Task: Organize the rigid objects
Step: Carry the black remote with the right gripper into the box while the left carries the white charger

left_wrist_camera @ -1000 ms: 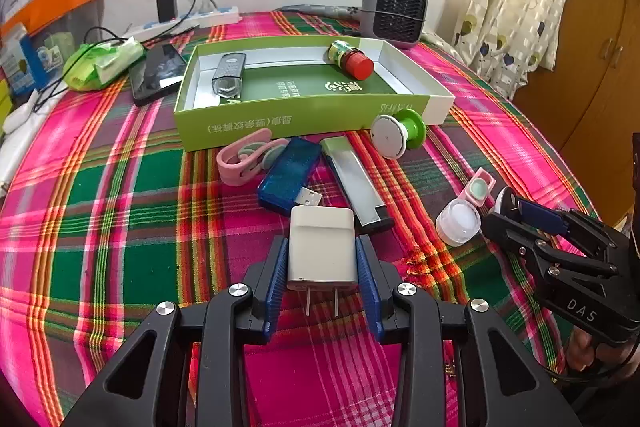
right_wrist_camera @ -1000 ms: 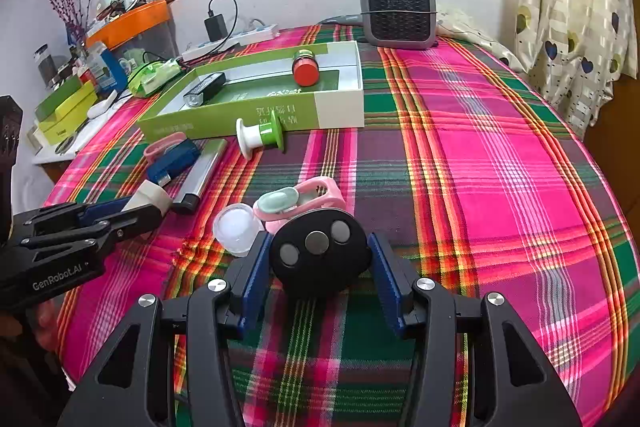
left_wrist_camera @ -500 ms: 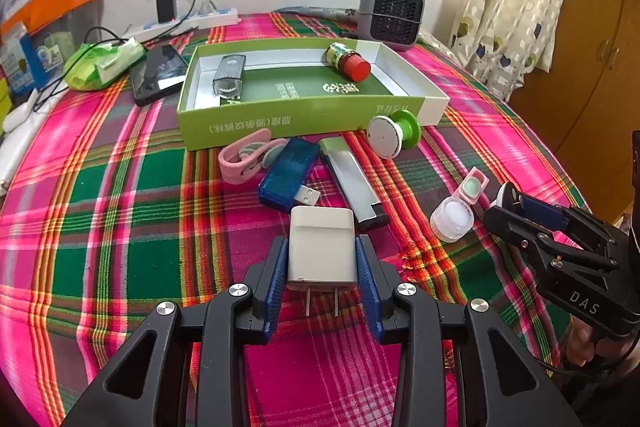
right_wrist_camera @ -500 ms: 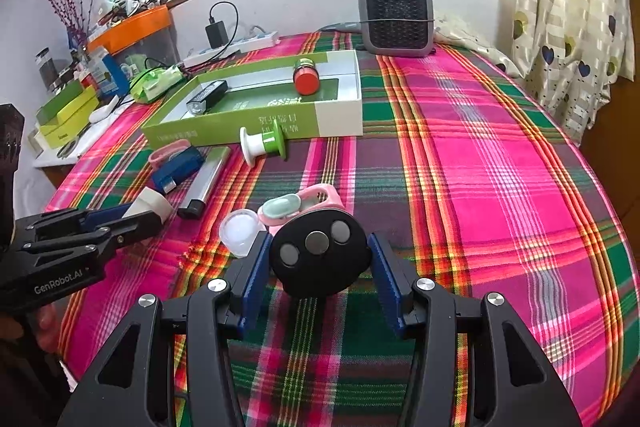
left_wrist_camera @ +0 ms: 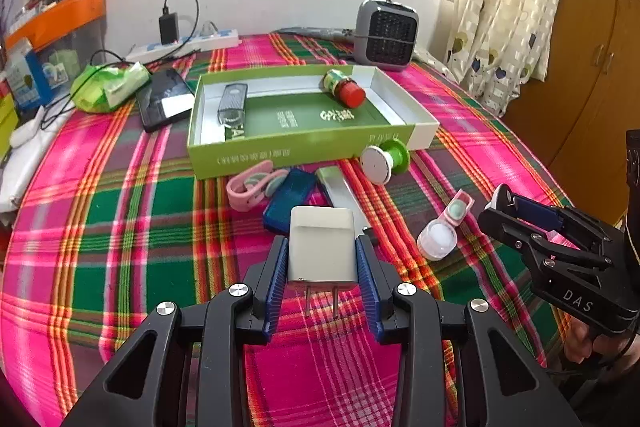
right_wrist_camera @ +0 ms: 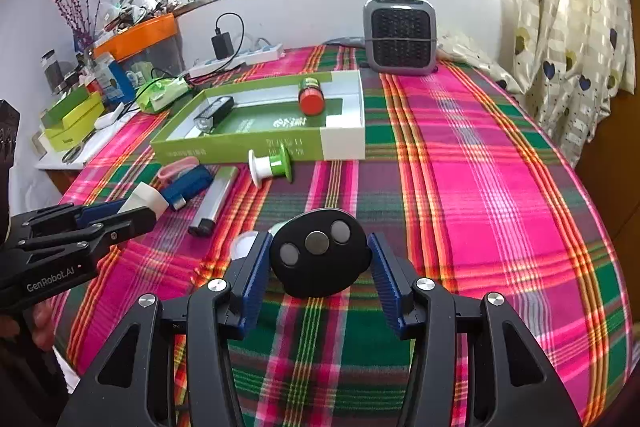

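- Your left gripper (left_wrist_camera: 322,263) is pinching the white charger plug (left_wrist_camera: 322,247), a smooth matte block with rounded corners, its two metal prongs pointing back at you. Over the last second it has risen a little from the plaid cloth (left_wrist_camera: 120,227), so I judge the lift is done and the carry to the green box (left_wrist_camera: 288,151) comes next.
- On the cloth ahead lie a pink clip (left_wrist_camera: 250,187), a glossy blue USB drive (left_wrist_camera: 288,197) and a silver lighter (left_wrist_camera: 340,189), touching or nearly so, just short of the box front.
- The box is shallow card, green outside and white-walled inside; it already holds a grey lighter (left_wrist_camera: 232,103) and a red-capped bottle (left_wrist_camera: 344,89) lying on its side.
- A white-and-green spool (right_wrist_camera: 270,167) rests against the box front; a small round translucent pot (left_wrist_camera: 438,239) sits near your right gripper.
- Your right gripper (right_wrist_camera: 318,259) is clamped on a black oval remote (right_wrist_camera: 318,257), hard plastic with three round grey buttons. It too has lifted clear, so both pieces are ready for the box.
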Demonstrator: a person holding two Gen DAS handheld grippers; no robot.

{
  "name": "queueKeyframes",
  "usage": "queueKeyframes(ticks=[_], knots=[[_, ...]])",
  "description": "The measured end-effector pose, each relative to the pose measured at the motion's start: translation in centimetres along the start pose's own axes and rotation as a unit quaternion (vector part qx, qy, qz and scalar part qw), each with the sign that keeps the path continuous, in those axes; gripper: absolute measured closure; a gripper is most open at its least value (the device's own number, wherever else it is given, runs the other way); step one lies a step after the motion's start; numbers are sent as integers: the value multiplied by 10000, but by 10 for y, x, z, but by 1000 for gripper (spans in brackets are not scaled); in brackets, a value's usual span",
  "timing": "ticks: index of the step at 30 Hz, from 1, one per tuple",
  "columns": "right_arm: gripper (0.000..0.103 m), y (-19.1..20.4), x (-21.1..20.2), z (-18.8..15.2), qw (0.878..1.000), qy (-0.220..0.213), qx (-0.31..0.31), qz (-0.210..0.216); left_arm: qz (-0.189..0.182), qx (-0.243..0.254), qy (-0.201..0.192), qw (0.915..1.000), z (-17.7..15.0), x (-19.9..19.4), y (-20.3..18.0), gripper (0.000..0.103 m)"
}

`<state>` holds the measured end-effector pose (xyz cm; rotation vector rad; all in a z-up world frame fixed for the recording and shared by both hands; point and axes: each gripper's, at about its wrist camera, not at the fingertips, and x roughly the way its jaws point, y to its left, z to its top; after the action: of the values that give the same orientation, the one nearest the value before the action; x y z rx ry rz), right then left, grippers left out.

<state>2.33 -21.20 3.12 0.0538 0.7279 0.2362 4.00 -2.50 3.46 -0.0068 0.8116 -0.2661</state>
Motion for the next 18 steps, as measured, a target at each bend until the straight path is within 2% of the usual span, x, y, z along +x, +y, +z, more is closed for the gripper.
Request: queueKeyframes(ticks=[18], knots=[[53, 12, 9, 60, 9986, -230, -411, 250, 134, 36, -412, 9991, 44, -10, 14, 70]])
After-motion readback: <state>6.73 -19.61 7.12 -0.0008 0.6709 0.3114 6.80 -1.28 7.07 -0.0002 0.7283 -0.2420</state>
